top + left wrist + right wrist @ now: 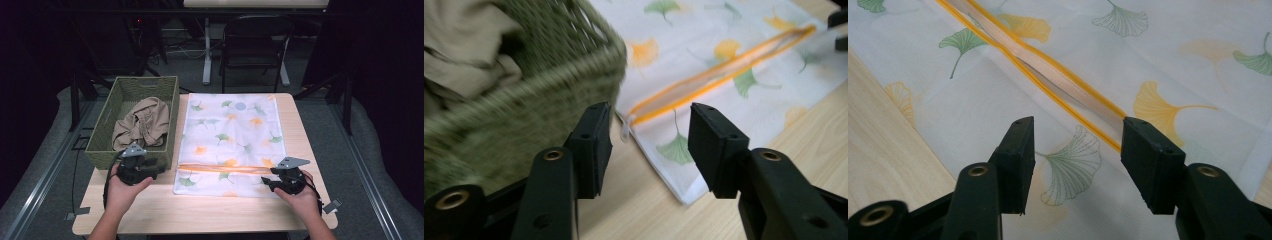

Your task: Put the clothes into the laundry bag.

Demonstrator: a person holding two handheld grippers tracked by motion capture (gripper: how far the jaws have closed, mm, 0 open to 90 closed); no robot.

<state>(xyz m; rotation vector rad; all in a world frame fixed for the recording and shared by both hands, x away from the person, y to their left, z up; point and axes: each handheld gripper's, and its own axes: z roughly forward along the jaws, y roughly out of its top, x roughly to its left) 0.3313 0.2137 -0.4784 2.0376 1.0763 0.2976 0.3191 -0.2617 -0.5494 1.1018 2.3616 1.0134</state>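
While both hover | left claw released, between basket corner and bag edge | right claw released over zipper end, near surface edge

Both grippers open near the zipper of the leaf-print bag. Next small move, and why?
Probably lower the right gripper onto the bag beside the orange zipper and pinch. Its jaws stand open just over the fabric, the zipper looks partly open, and the beige garment sits in the basket.

White ginkgo-print laundry bag flat on table, orange zipper unzipped
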